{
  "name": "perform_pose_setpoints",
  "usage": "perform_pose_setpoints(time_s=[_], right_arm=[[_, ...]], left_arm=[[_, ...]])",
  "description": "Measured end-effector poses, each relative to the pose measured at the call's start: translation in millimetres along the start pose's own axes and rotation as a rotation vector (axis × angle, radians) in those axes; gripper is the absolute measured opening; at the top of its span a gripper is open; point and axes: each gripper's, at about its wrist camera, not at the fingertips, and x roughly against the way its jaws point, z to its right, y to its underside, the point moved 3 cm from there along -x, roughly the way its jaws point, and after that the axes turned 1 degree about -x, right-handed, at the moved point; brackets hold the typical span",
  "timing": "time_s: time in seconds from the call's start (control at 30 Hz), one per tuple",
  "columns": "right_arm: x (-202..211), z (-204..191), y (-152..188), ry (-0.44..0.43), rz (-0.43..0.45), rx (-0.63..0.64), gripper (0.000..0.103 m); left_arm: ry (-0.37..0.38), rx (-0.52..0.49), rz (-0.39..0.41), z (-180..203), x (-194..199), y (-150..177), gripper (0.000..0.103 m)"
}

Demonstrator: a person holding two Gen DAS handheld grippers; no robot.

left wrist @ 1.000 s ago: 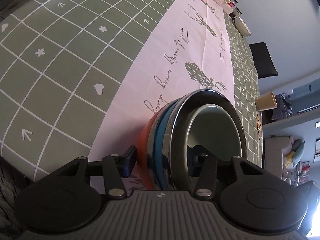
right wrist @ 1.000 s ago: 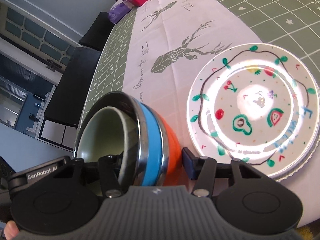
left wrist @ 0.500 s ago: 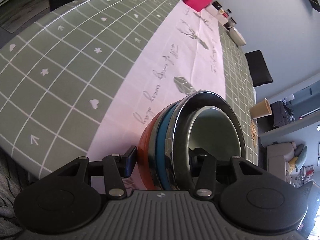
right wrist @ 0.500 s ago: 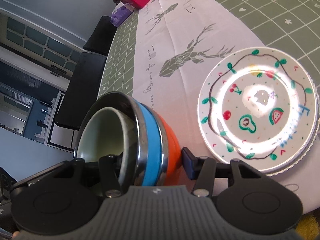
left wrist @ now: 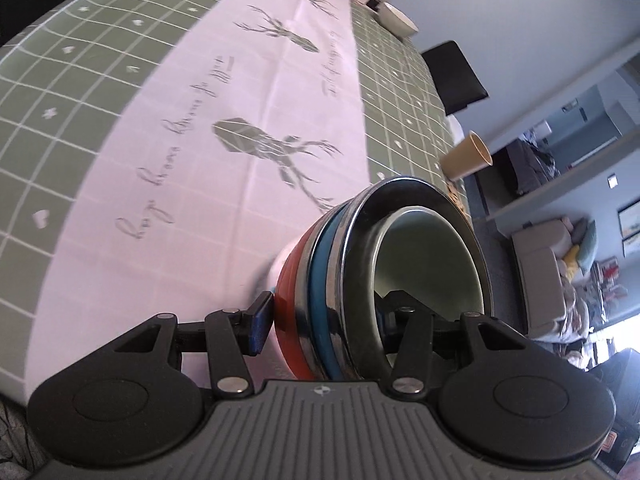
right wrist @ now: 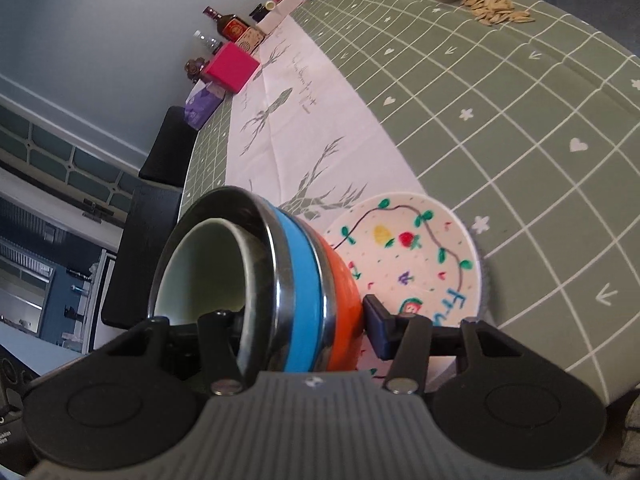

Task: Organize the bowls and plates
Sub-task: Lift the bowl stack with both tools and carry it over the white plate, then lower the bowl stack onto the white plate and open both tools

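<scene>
1. Bowls stack [left wrist: 340,280] is sitting clamped in both my grippers at once, tilted on its side: orange bowl outermost, blue one inside it, steel one next, pale green one innermost.
2. I'm seeing my left gripper [left wrist: 320,320] pinching the stack's wall, one finger on the orange outside, the other inside the green bowl; jaws are standing about half wide, closed on the stack.
3. My right gripper [right wrist: 300,320] is doing the same on the stack [right wrist: 280,280] from the opposite side, one finger inside the bowl, the blue pad on the orange outside, also gripping.
4. Stack is hanging above the white deer-print runner [left wrist: 248,120], near the table's close edge.
5. Fruit-painted plate [right wrist: 412,256] is lying flat just beside the stack, on its orange side, partly hidden behind it and the right finger.
6. I'm noting the green grid tablecloth [right wrist: 520,120] flanking the runner on both sides.
7. Far beyond the stack along the runner, a pink box [right wrist: 232,66] and bottles are standing; a paper cup [left wrist: 468,156] is standing off the runner on the green cloth.
8. Seeds pile [right wrist: 496,10] is lying well apart from the plate.
</scene>
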Motion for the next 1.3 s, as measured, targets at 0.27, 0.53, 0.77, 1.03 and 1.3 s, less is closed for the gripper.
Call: perform_pose_setpoints(time_s=[0.27,0.53,0.77,1.03,1.3], right_arm=[[3,24,-12,0.036,-0.009,-0.037,0.052],[-6,31,-17,0.042,-0.029,-0.065,0.052],[5,25,-17,-0.046,0.052,-0.008,0.082],[36,20,-18,0.03,0.205,0.107,0.094],[86,0,14,0.125,0.315,0.335,0.097]], left_arm=[[-0.013,-0.013,-0.055,14,-24,4,0.055],[-0.012,-0.028,-0.077,11,-33,1,0.055],[-0.114,-0.213,0.041,32,-16,5,0.054],[-0.231,-0.413,0.369,58,26,18,0.089],[-0.391,-0.434,0.473,54,48,43,0.096]])
